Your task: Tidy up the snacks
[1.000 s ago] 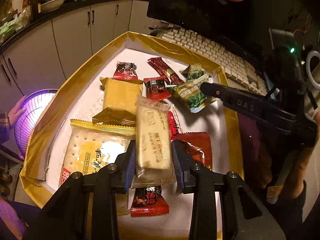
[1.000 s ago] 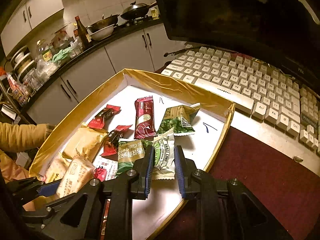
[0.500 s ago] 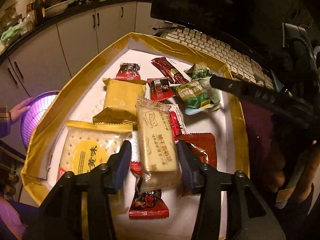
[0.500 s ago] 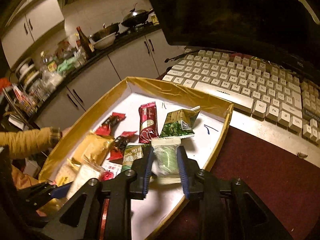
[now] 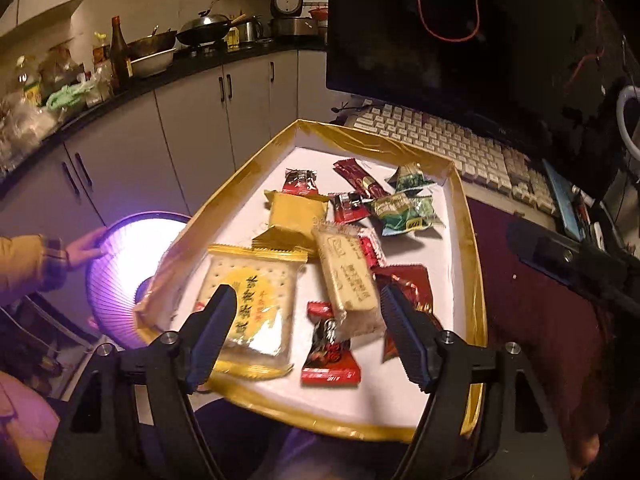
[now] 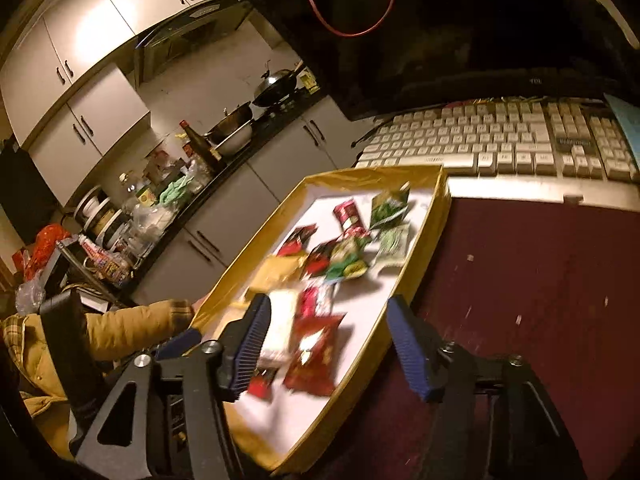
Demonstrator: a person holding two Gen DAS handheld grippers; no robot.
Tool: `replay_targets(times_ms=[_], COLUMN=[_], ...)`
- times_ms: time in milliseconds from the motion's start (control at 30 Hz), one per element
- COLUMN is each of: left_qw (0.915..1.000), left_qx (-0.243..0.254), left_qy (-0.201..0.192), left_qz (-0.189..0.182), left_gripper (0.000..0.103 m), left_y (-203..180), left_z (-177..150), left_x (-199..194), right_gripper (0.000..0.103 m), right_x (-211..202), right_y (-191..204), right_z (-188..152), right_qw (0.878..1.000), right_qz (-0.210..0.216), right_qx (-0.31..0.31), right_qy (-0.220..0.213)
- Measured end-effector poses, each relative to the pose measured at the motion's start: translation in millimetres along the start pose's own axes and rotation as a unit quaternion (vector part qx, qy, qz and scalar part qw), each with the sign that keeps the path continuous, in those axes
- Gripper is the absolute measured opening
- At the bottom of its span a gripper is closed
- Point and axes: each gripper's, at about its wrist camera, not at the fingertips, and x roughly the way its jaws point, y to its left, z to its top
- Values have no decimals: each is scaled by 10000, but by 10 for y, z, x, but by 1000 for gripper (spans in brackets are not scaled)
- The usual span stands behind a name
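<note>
Gold-rimmed tray (image 5: 464, 200) sits on the maroon tabletop (image 6: 540, 280), snack packets scattered inside. Left gripper (image 5: 306, 336) and right gripper (image 6: 326, 344): jaws wide apart, empty. Long biscuit pack (image 5: 348, 276) lies mid-tray, beside yellow cracker pack (image 5: 256, 300).

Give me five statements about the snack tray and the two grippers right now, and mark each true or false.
1. The left gripper is open and holds nothing. True.
2. The right gripper is shut on a green packet. False: its jaws stand wide apart and empty.
3. The long beige biscuit pack lies in the gold-rimmed tray, its near end over a red candy wrapper. True.
4. The round soda cracker pack sits outside the tray on the keyboard. False: it lies in the tray's near left part.
5. A white keyboard lies beyond the tray's far edge. True.
</note>
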Motion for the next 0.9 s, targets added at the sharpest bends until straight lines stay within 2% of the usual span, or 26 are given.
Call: replay_targets(times_ms=[200, 500, 900], left_qw=[9996, 9995, 9996], left_qx=[53, 98, 166], left_qy=[-57, -84, 38], left_qz=[261, 273, 245], left_gripper=[75, 75, 75], left_y=[29, 43, 34], left_z=[-40, -88, -123], left_x=[-107, -173, -127], right_gripper=[72, 72, 72], right_x=[-19, -30, -7], right_y=[134, 227, 280], right_z=[-100, -159, -180], right_qw=[9998, 9995, 9977], right_qz=[-140, -171, -580], right_qx=[-126, -234, -327], right_qy=[45, 88, 120])
